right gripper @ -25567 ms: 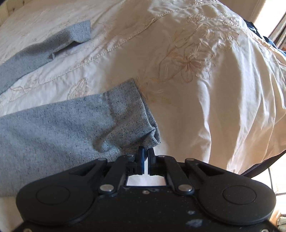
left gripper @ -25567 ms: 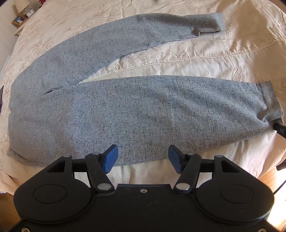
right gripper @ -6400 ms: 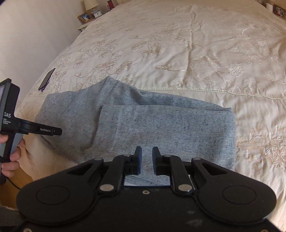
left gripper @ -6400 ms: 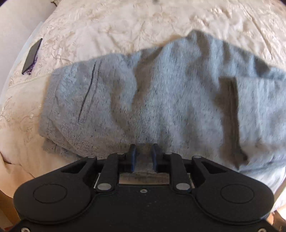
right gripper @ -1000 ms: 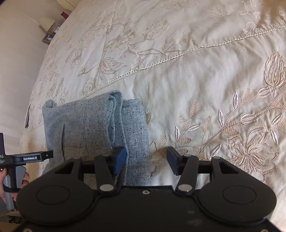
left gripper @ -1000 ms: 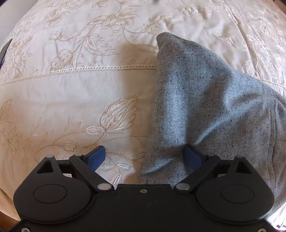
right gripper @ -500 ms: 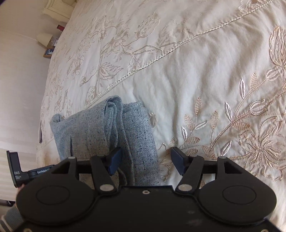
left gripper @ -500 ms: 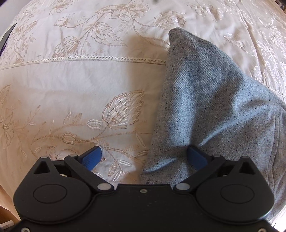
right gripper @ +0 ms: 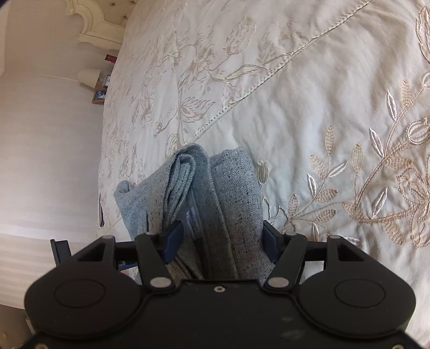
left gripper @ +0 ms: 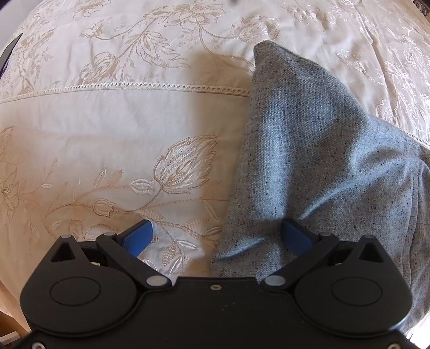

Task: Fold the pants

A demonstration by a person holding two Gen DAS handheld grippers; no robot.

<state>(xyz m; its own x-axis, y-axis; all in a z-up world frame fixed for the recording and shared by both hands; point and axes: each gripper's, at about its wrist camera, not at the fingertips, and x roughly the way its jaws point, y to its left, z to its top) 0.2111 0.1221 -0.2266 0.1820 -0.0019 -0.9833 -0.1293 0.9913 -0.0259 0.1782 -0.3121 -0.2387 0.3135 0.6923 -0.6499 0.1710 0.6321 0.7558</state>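
Nearest the left wrist camera, the left claw (left gripper: 216,236) stands with its jaws wide apart, pointing down at the bed (left gripper: 107,128). One blue pad rests over the bare bedspread; the other lies against the folded grey pants (left gripper: 317,166), denting the cloth, with nothing clamped.

In the right wrist view, the right claw (right gripper: 219,241) has just been opening and now stands at full spread. The stacked layers of the pants (right gripper: 215,193) lie between its pads, which straddle the bundle but do not press on it.

The pants lie as a compact multi-layer bundle near the bed's near edge, with the embroidered bedspread bare beyond them.

Step in hand, as judged: release after the final fold. The next move calls for lifting both claws straight clear so the pads do not drag the top layer open, then checking that the edges stay aligned.

Farther off, a lamp (right gripper: 88,76) and small items stand on a bedside shelf by the headboard (right gripper: 96,24). No writing is legible in either view.
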